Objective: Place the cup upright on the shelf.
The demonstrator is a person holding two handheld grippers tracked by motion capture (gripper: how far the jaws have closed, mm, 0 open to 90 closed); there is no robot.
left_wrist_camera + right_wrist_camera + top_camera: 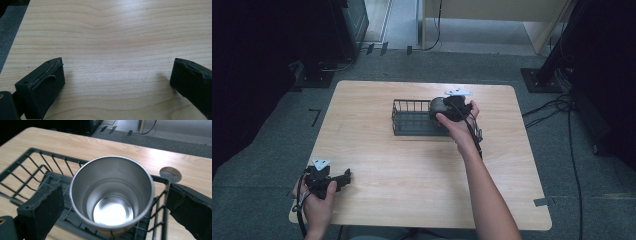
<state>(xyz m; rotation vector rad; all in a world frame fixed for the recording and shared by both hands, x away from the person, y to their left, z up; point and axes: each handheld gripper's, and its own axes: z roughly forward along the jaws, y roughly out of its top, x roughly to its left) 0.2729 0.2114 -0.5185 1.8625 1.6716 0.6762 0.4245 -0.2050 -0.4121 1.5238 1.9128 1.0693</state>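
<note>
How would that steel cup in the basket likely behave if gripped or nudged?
The cup looks rigid polished metal, so probably slippery between pads. It is empty and seems thin-walled, likely light. Standing upright on the wire basket floor, it might wobble or tip if pushed near the rim.

1. You see the metal cup [111,195], a round steel cup with a brushed silver wall and a shiny, bright bottom inside.
2. It stands upright with its mouth open to the top, and it is empty.
3. It stands inside the wire basket [32,173], at the end of the basket close to your right hand, just beside the end wall.
4. The wire basket [411,118] is dark, rectangular and made of thin bars; it rests flat on the far middle part of the table.
</note>
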